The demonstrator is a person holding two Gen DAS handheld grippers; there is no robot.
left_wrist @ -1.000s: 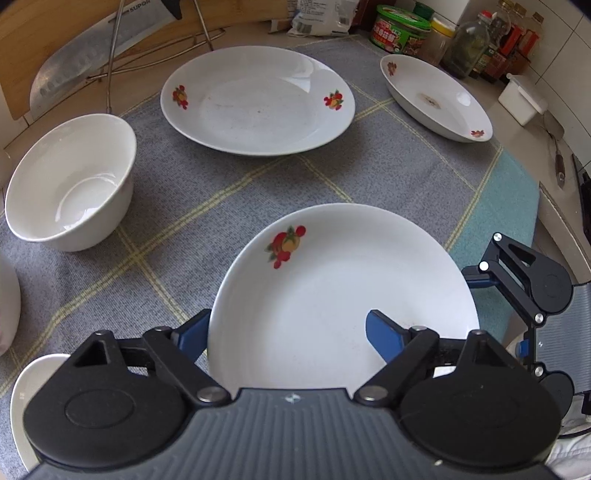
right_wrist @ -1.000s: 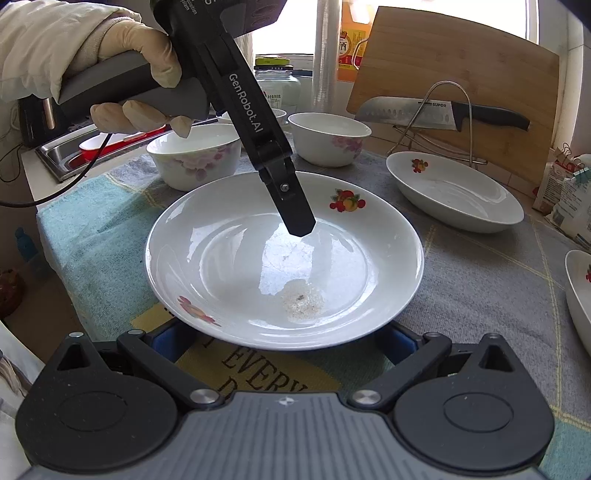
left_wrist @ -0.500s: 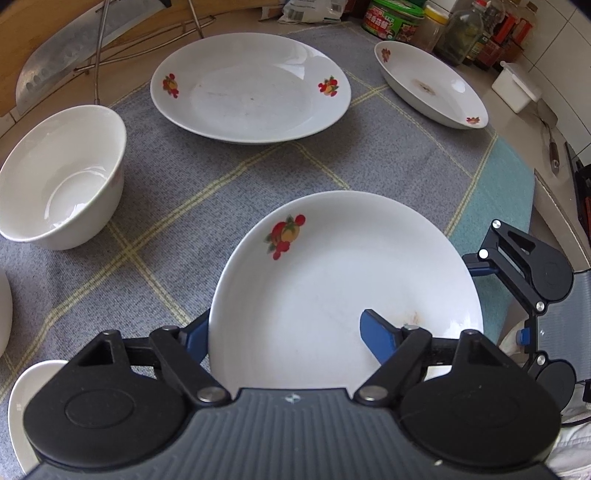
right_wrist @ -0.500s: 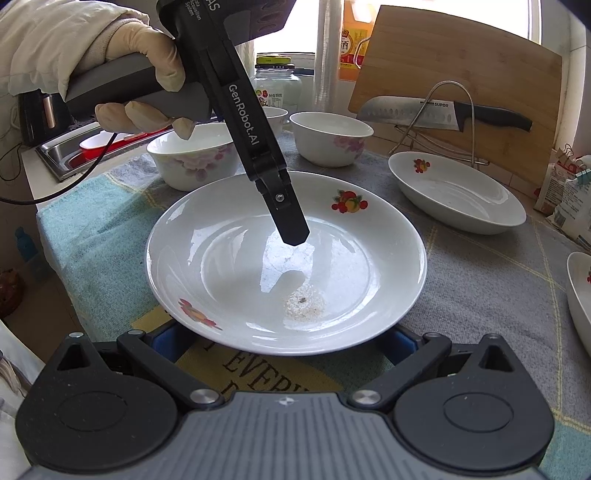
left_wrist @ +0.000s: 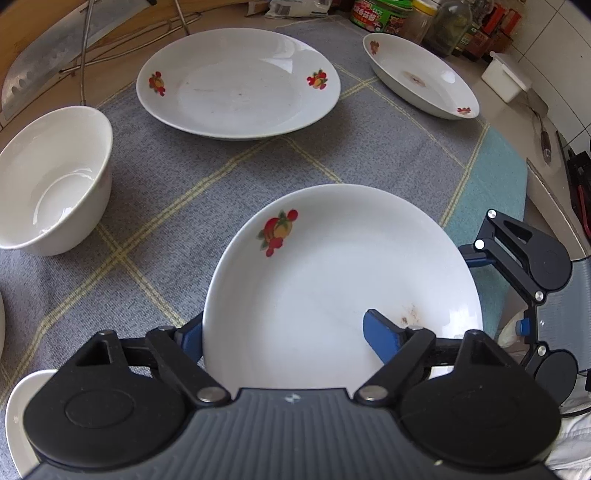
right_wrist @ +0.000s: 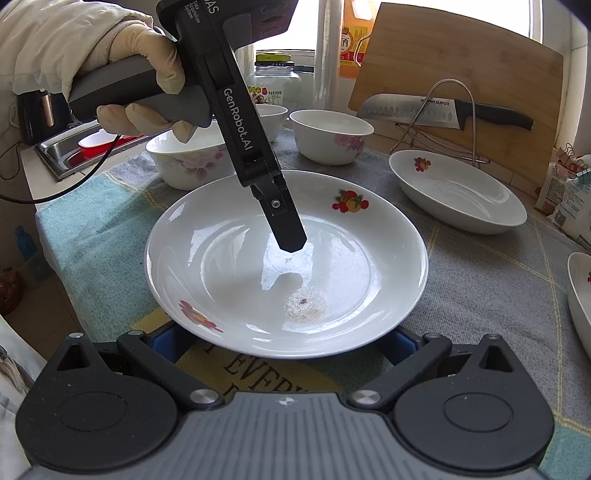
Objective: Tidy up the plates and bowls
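Observation:
A white plate with fruit prints [left_wrist: 343, 280] lies on the grey checked cloth [left_wrist: 207, 170]. My left gripper [left_wrist: 284, 332] is open over its near rim, one blue finger [left_wrist: 380, 334] inside the dish and the other outside under the rim; in the right wrist view its finger [right_wrist: 284, 225] hangs just above the plate [right_wrist: 354, 280]. My right gripper [right_wrist: 282, 341] is open, its fingers mostly hidden under the plate's near edge. Two more fruit-print plates [left_wrist: 236, 81] [left_wrist: 421, 77] lie farther back. A white bowl [left_wrist: 48, 181] stands at the left.
Floral bowls [right_wrist: 332, 136] [right_wrist: 188, 158] stand behind the plate. A knife [right_wrist: 443, 112] rests on a wire rack against a cutting board [right_wrist: 461, 70]. Jars [left_wrist: 380, 14] line the back. A sink [right_wrist: 81, 147] is at the left. Another dish [right_wrist: 580, 295] sits at the right edge.
My left gripper has lifted slightly off the plate's centre and shifted back; the plate itself stays on the cloth. My right gripper has not moved.

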